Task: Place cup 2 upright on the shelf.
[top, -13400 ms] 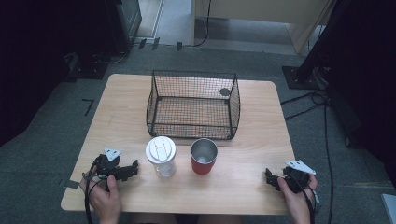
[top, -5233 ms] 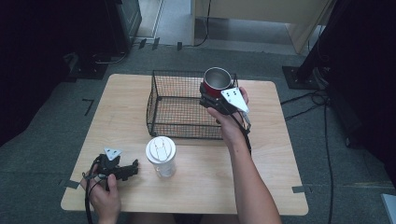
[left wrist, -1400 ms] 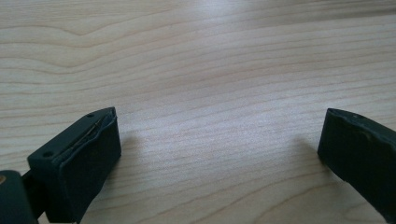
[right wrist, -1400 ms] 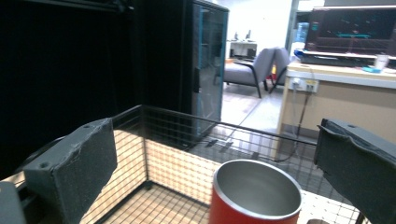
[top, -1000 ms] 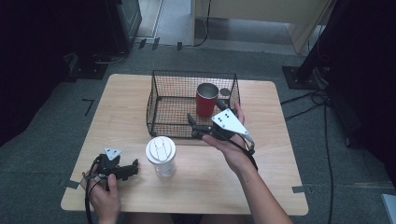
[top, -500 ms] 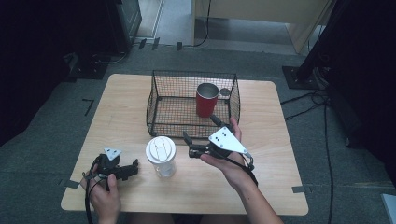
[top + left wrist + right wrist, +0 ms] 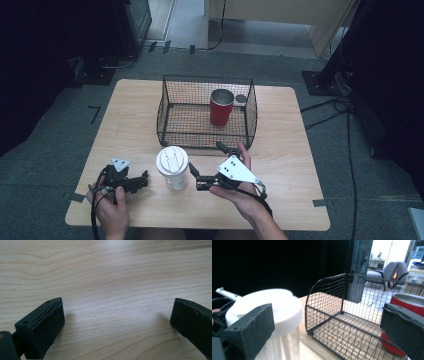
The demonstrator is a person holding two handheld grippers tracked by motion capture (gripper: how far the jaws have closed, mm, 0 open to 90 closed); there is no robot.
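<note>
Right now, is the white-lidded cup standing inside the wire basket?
No, the white-lidded cup stands on the table in front of the wire basket; the red cup is inside.

High view: fixed overhead on the person's side, facing forward and down over the whole desk [image 7: 280, 120]. Left gripper view: very close, looking down past its jaws at bare wood. Right gripper view: low, near desk level, facing the wire basket [image 7: 337, 315] and white-lidded cup [image 7: 277, 310], both shared with the high view.

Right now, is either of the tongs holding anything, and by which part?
Nothing is held. Both the left tongs and right tongs are open and empty; the right ones are beside the white-lidded cup.
</note>
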